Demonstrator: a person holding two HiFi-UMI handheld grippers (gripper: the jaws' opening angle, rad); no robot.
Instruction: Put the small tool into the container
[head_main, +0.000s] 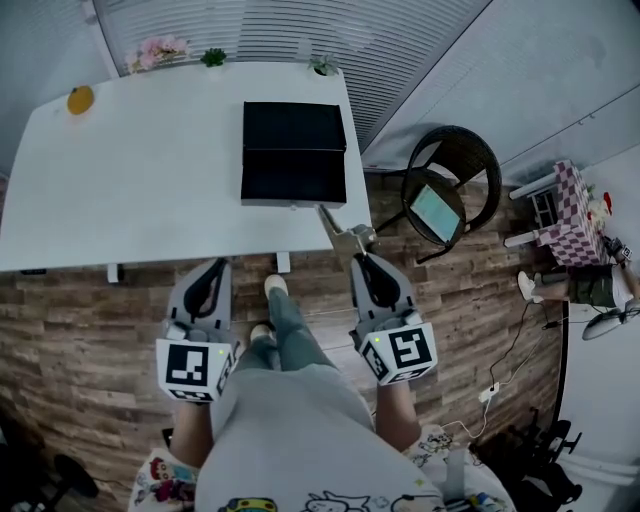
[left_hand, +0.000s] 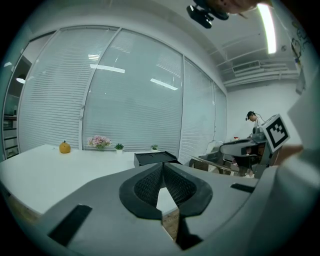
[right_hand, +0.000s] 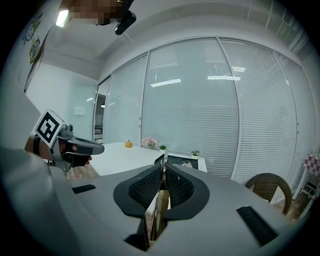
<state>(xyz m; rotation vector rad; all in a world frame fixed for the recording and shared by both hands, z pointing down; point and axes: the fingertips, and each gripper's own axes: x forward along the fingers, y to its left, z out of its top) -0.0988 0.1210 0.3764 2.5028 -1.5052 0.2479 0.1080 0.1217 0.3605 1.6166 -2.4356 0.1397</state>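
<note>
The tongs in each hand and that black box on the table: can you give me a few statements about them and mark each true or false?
1. The right tongs grip a small metal tool. True.
2. The tool already lies inside the black container. False: it is in the right tongs, outside the container.
3. The left tongs hold a second tool. False: their tips are together with nothing between them.
4. A round orange thing sits near the far left corner of the white table. True.
5. A wicker chair stands to the right of the table. True.
</note>
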